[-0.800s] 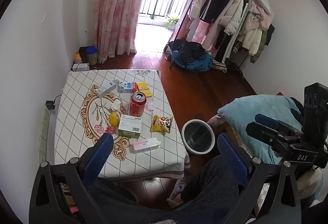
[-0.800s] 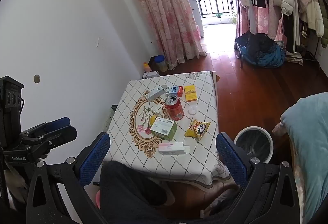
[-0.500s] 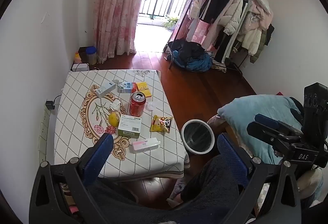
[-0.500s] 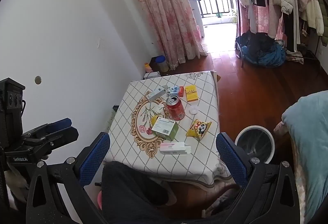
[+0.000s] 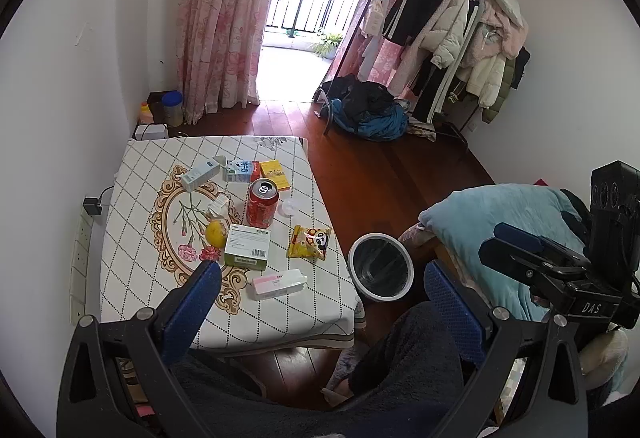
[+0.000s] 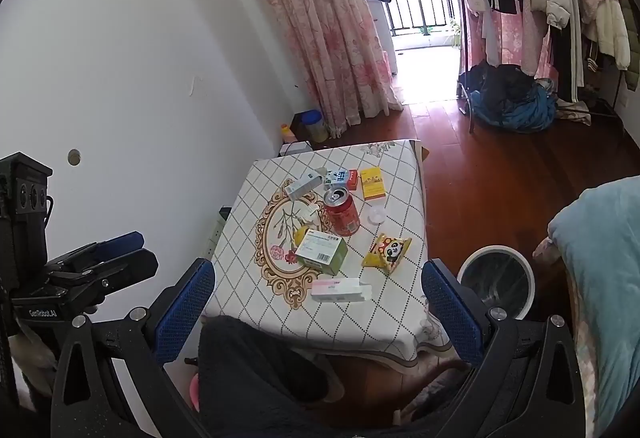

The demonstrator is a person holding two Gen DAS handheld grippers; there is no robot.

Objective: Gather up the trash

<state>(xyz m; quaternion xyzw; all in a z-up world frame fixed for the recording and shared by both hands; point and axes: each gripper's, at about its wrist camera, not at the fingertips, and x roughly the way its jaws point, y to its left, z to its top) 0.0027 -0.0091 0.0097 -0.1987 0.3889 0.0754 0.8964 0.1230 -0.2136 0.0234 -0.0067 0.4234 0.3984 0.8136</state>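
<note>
The left tool (image 5: 320, 302) is spread wide with nothing between its blue pads, held up well short of the bench (image 5: 132, 278); the right tool (image 6: 318, 302) is likewise wide apart and empty-handed. Each tool shows at the edge of the other's view.

Take the red soda can (image 5: 262, 202) as the landmark; it stands upright near the middle of the bench, its top opened. Just nearer than the can lies a green-and-white box (image 5: 247, 248), with a yellow lemon (image 5: 216, 233) touching the box's left side. To the can's right and nearer sits a yellow snack packet (image 5: 310, 242) with a panda face (flat on the cloth). Nearer again than the box lies a pink-and-white box (image 5: 279, 284), close to the bench's near edge. Beyond the can sit a small milk carton (image 5: 240, 170) and a yellow box (image 5: 275, 175); beyond and left, a pale carton (image 5: 200, 175) lies on its side.

A white-rimmed trash bin (image 5: 381, 266) stands on the wooden floor, right of the can and off the bench's near right corner.
</note>
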